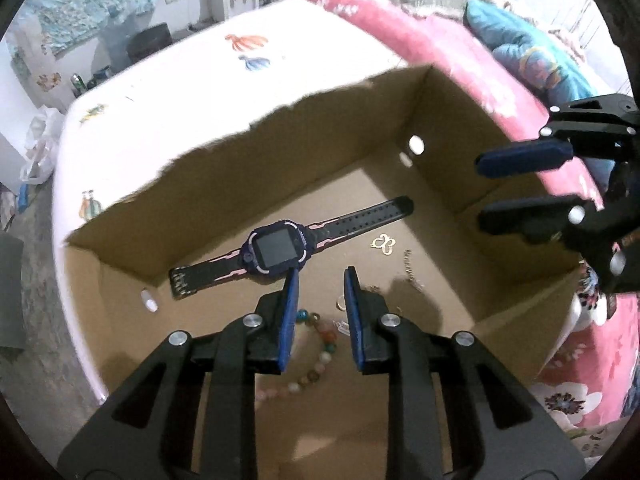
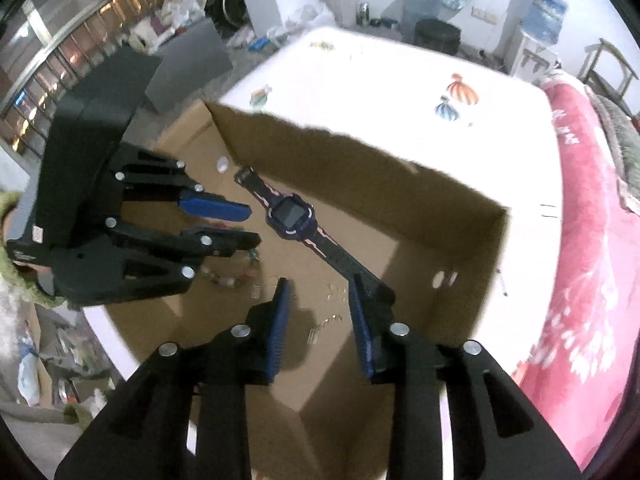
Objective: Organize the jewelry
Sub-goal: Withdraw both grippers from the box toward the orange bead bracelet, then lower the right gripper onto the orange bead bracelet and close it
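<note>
Open cardboard box on a white bench — inside, smartwatch, bead bracelet, gold butterfly charm. Left claw and right claw both spread, empty, above the box floor — pink bedding beside.

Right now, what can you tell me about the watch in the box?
The watch is a chunky smartwatch with a dark square screen that is switched off, a purple-blue case, and a black strap with pink stripes and rows of holes. The strap looks rubbery. It lies flat and unbuckled, stretched out straight on the floor of the cardboard box, near the torn far wall. In the left wrist view one fingertip overlaps its case, but neither gripper holds it.
</note>
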`<state>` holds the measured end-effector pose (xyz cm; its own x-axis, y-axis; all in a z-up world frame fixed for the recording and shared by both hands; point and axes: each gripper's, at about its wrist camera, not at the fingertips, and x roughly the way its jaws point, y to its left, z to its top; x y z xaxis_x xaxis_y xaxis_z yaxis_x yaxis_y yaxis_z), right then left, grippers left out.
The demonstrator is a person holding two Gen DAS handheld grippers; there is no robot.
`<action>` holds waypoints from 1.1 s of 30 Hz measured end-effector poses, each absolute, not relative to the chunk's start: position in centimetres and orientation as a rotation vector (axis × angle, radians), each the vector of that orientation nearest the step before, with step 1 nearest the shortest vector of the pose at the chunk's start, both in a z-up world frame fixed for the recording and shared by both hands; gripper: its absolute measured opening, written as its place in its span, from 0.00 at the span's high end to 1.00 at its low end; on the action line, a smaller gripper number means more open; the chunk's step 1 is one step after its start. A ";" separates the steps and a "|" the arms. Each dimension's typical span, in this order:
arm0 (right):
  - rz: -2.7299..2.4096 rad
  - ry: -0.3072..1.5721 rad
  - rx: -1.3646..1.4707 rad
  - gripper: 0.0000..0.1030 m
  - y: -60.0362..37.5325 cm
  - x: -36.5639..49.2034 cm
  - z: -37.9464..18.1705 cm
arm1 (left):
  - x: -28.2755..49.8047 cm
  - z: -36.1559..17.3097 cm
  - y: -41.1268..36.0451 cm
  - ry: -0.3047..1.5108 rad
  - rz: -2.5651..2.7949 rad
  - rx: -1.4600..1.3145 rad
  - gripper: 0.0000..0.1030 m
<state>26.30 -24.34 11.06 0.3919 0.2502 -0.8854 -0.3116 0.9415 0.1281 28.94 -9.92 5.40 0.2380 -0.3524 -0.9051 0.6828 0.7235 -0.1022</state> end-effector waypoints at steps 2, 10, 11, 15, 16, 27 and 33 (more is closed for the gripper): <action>0.351 1.051 -0.032 0.60 -25.3 24.2 13.2 | 27.6 7.1 -8.7 1.079 -0.724 0.329 0.75; 0.310 0.837 0.055 0.40 -27.9 12.7 16.8 | 16.8 12.1 -3.2 0.847 -0.752 0.330 0.50; 0.313 0.829 0.062 0.37 -27.9 11.5 16.4 | 15.0 12.1 -2.6 0.829 -0.773 0.328 0.48; 0.274 0.799 0.089 0.36 -27.7 5.9 13.1 | 9.5 10.2 -1.3 0.791 -0.821 0.259 0.41; 0.264 0.795 0.106 0.36 -27.7 4.9 11.9 | 8.5 9.3 -1.2 0.788 -0.820 0.239 0.41; 0.182 0.943 0.193 0.50 -26.5 6.1 -1.0 | 7.2 -1.4 -3.8 0.937 -0.586 0.187 0.41; 0.152 0.974 0.045 0.64 -24.5 7.6 -3.1 | 7.5 -3.1 -5.1 0.940 -0.595 0.213 0.41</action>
<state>7.59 -24.47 -3.11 0.5522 0.1492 -0.8202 -0.1086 0.9883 0.1067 7.48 -5.07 -3.11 0.4441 -0.3862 -0.8085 0.5657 0.8206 -0.0812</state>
